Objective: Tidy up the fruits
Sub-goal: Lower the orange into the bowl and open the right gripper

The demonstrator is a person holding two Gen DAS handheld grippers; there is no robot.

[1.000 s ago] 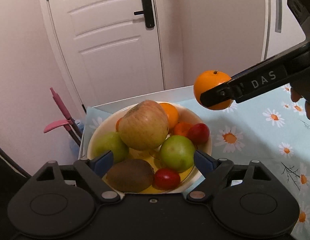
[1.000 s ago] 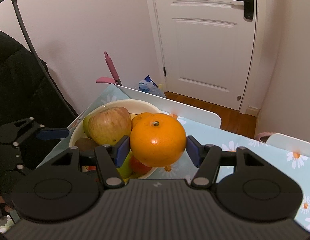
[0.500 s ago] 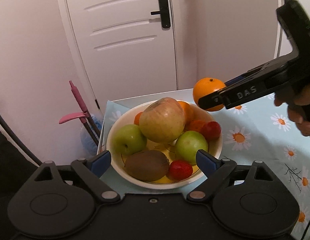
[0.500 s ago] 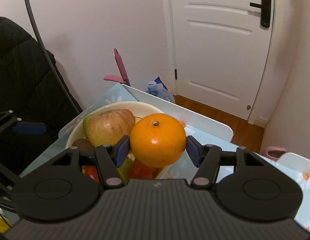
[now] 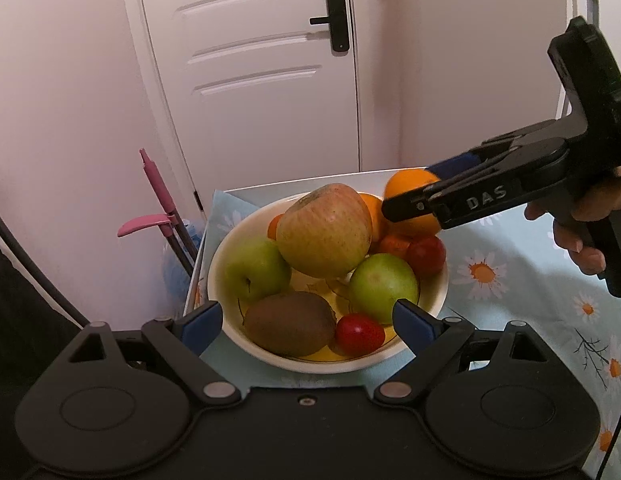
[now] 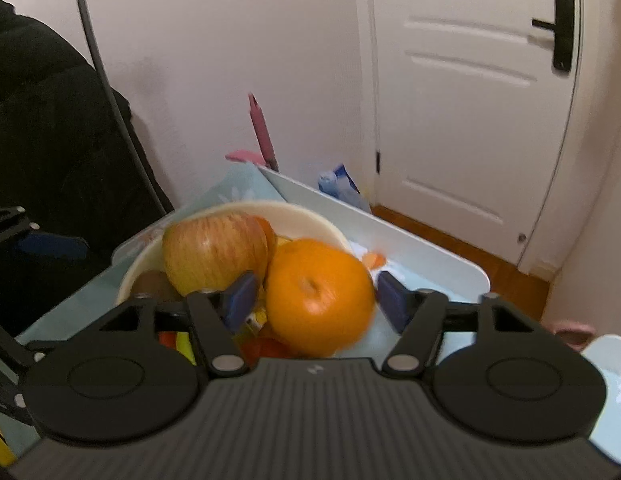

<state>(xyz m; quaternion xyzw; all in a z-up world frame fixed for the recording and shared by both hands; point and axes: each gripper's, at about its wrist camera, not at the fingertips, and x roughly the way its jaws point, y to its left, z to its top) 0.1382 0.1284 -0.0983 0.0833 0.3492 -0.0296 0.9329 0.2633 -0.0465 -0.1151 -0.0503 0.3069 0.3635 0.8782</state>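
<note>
A cream bowl (image 5: 432, 296) on the daisy tablecloth holds a large apple (image 5: 324, 230), two green apples (image 5: 382, 286), a kiwi (image 5: 290, 322), small red fruits and oranges. My right gripper (image 6: 312, 300) has its blue pads spread a little apart from the orange (image 6: 318, 296), which sits between them over the bowl's far right rim (image 6: 270, 210). In the left wrist view the orange (image 5: 406, 184) is partly hidden behind the right gripper's finger (image 5: 458, 204). My left gripper (image 5: 306, 320) is open and empty at the bowl's near edge.
A white tray (image 6: 410, 244) stands beyond the bowl at the table's end. A pink-handled tool (image 5: 158, 196) leans by the wall. A white door (image 5: 262, 72) is behind. A black chair (image 6: 50, 152) is on the left.
The right gripper moved the orange down to the bowl's far right side, and its pads have spread off the orange. The left gripper pulled back slightly.
</note>
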